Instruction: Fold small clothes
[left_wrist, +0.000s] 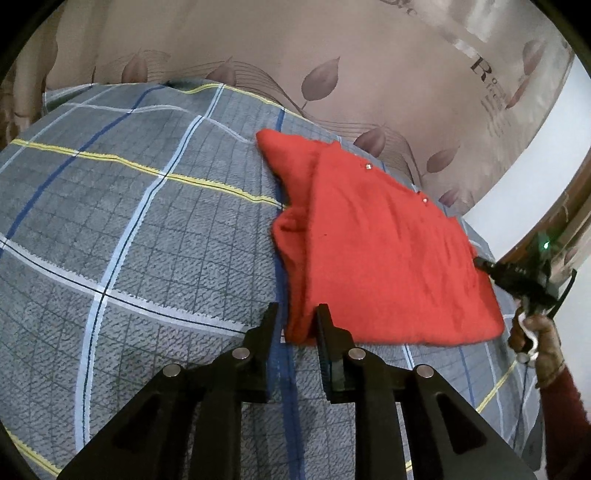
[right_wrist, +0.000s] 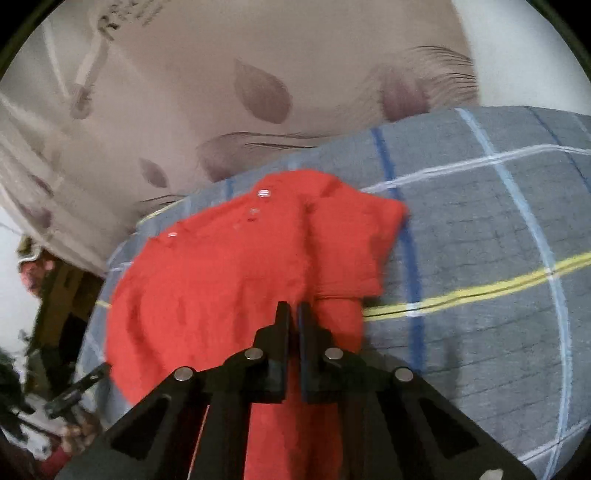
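Currently clamps red garment edge in right gripper, leaves left gripper released; risks dragging unpinned fold askew.

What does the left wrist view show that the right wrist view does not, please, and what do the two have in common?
Only the left wrist view shows the left gripper close up, jaws slightly apart at the near corner of the red garment, and dark lettering on the curtain.

Only the right wrist view shows the right gripper close up, shut on a fold of the garment, and clutter beside the bed at far left.

Both show the red garment with small shiny buttons, the checked bedspread and the leaf-patterned curtain.
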